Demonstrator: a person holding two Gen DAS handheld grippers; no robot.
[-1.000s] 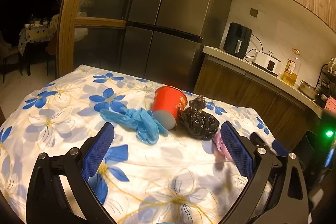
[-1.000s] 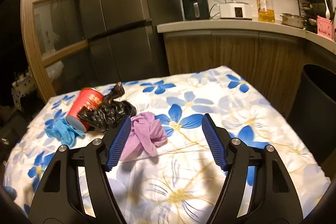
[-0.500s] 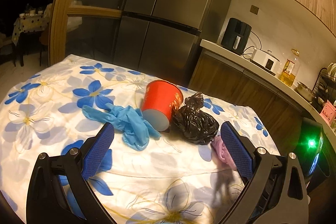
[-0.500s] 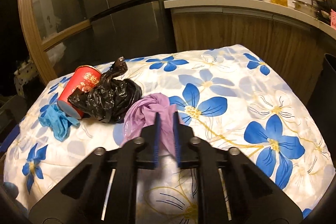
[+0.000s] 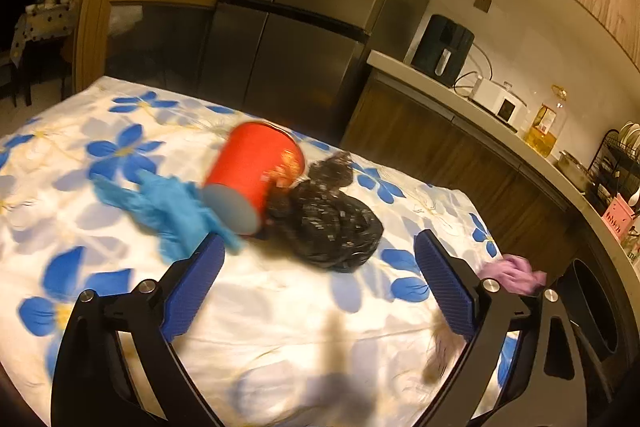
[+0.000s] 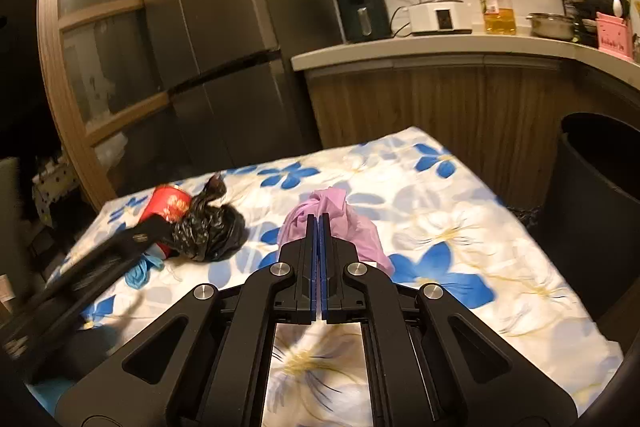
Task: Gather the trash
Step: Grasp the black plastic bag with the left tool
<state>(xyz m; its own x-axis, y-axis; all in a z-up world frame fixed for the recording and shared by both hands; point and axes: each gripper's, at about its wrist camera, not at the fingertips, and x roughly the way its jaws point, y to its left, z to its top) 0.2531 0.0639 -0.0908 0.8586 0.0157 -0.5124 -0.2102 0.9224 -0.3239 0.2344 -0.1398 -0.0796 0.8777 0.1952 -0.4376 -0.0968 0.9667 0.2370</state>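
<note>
A red paper cup (image 5: 252, 175) lies on its side on the flowered tablecloth (image 5: 280, 307). A crumpled blue glove (image 5: 168, 203) rests against its left, and a knotted black bag (image 5: 332, 227) against its right. My left gripper (image 5: 318, 239) faces the bag with its jaws wide and closing slightly. The bag sits just beyond the tips and no pad touches it. My right gripper (image 6: 318, 217) is shut on a purple glove (image 6: 360, 231), which bunches around its tips. That purple glove (image 5: 516, 273) also shows at the table's right edge in the left wrist view.
A black bin (image 6: 592, 207) stands on the floor off the table's right side. Behind the table are a steel fridge (image 6: 224, 67) and a wooden counter (image 6: 440, 47) with appliances. One left gripper finger (image 6: 132, 243) crosses the right wrist view beside the black bag (image 6: 212, 231).
My right gripper went from open around the purple glove to shut on it, and carried it away from the black bag. My left gripper moved closer to the cup and bag.
</note>
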